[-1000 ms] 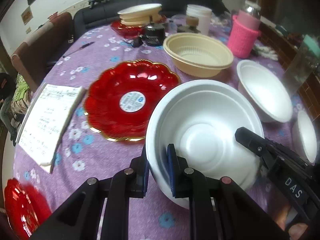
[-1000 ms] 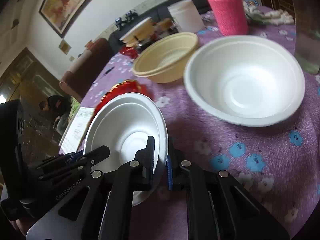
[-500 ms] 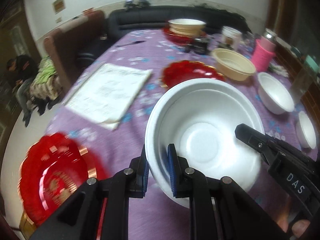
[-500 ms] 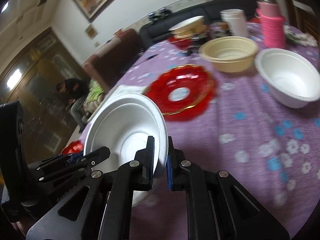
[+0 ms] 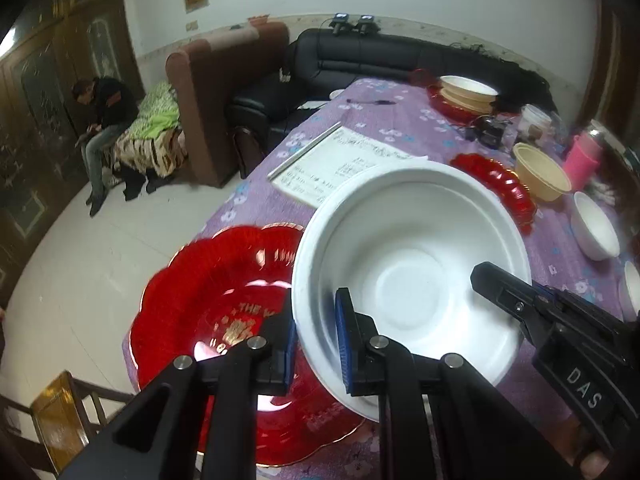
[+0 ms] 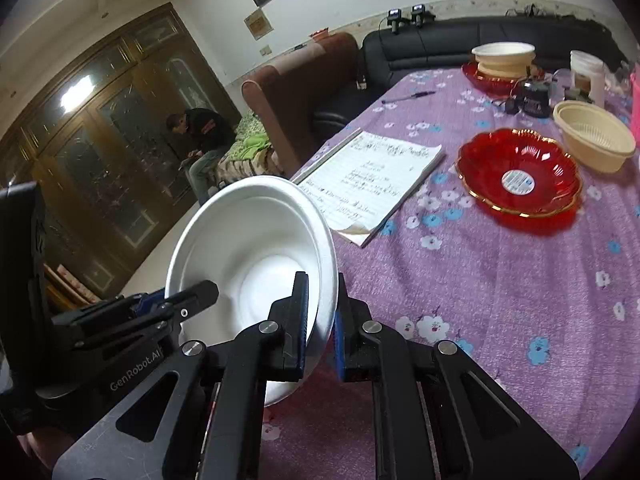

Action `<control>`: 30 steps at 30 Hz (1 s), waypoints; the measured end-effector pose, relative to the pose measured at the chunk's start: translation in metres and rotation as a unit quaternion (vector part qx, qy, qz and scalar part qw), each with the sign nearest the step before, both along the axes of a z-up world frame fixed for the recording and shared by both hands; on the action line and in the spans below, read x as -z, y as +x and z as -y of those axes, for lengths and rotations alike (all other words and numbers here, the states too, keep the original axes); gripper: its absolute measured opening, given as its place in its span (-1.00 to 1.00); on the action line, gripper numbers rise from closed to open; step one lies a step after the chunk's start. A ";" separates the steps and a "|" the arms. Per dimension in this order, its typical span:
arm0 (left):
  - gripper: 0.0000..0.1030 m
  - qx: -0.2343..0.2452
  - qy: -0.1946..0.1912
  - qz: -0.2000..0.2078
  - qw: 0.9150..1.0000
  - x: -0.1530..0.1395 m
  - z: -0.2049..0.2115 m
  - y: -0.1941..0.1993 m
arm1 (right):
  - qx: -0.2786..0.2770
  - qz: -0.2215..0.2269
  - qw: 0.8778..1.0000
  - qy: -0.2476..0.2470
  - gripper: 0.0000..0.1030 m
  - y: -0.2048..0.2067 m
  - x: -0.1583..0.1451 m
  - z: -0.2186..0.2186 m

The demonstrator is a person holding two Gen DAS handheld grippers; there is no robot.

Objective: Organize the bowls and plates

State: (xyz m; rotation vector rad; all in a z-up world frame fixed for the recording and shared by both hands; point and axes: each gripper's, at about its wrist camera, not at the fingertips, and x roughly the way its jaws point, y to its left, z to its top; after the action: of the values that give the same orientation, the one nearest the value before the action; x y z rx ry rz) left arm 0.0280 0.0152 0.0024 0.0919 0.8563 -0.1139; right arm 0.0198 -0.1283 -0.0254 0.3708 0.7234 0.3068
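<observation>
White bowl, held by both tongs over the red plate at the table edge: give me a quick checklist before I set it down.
1. Left tongs shut on the bowl rim: ok.
2. Right tongs shut on the opposite rim: ok.
3. Bowl inside empty: ok.
4. Bowl level: not ok, it tilts in both views.
5. Red plate under the bowl: ok in part, the bowl overlaps only its right side.
6. Plate fully on the table: cannot tell, it lies at the near corner and its near rim is hidden by the tongs.
</observation>
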 end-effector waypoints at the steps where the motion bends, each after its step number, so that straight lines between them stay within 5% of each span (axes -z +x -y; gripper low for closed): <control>1: -0.69 0.008 0.003 0.003 1.000 0.000 0.006 0.000 | 0.009 0.001 1.000 -0.001 -0.79 -0.002 0.000 0.008; 9: -0.65 0.049 0.012 0.002 0.999 0.003 0.033 -0.006 | 0.037 -0.006 0.999 0.001 -0.79 -0.005 -0.004 0.041; 16: -0.65 -0.027 0.038 -0.002 0.999 0.007 -0.026 -0.006 | -0.040 -0.023 0.999 -0.009 -0.79 0.025 0.008 -0.026; 23: -0.54 -0.070 0.050 -0.061 0.994 0.037 -0.078 0.009 | -0.094 -0.053 0.992 -0.059 -0.79 0.044 0.031 -0.094; 27: 0.08 -0.094 0.065 -0.065 0.991 0.043 -0.091 0.015 | -0.107 -0.061 0.985 -0.121 -0.75 0.052 0.041 -0.114; 30: 0.19 -0.087 0.049 -0.061 0.993 0.039 -0.097 0.012 | -0.118 -0.041 0.984 -0.126 -0.74 0.050 0.035 -0.111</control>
State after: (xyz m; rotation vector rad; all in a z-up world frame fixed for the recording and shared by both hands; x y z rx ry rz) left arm 0.0403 0.1121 -0.0364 0.1023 0.9892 0.0866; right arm 0.0703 -0.0168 -0.0599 0.0575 0.8789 0.4208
